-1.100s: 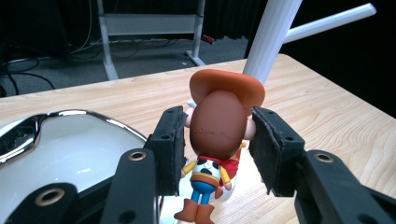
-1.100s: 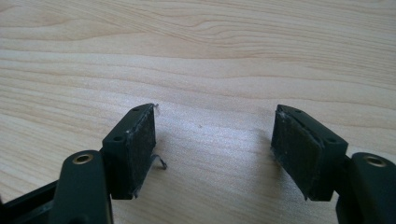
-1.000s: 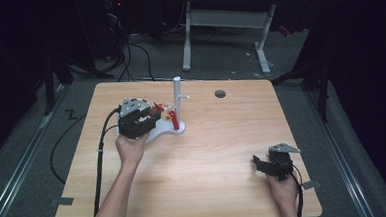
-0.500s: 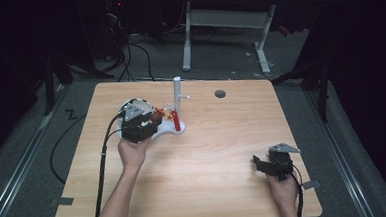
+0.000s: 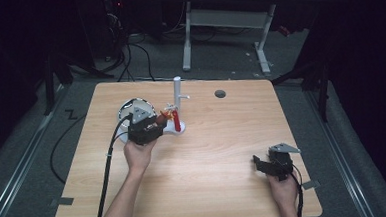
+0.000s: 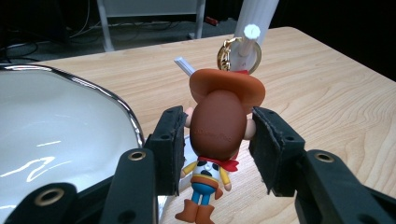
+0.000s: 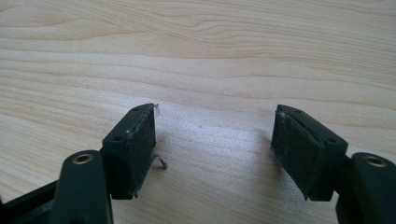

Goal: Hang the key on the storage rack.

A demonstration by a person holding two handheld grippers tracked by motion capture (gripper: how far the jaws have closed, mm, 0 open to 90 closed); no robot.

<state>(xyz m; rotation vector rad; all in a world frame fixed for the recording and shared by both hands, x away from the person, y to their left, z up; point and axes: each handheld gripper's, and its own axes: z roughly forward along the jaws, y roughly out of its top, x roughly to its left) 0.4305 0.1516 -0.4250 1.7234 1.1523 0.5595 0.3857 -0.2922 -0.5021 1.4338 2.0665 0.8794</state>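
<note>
Black left tool (image 6: 215,140) pads hide figurine's (image 6: 218,135) ears.

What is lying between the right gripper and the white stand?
Nothing: in the high view, bare wooden table separates the right gripper from the white stand.

A wooden table (image 5: 223,152) is standing on grey floor (image 5: 28,162). A white desk frame (image 5: 224,24) is sitting behind it, with black cables (image 5: 138,54) trailing across the floor nearby.
</note>
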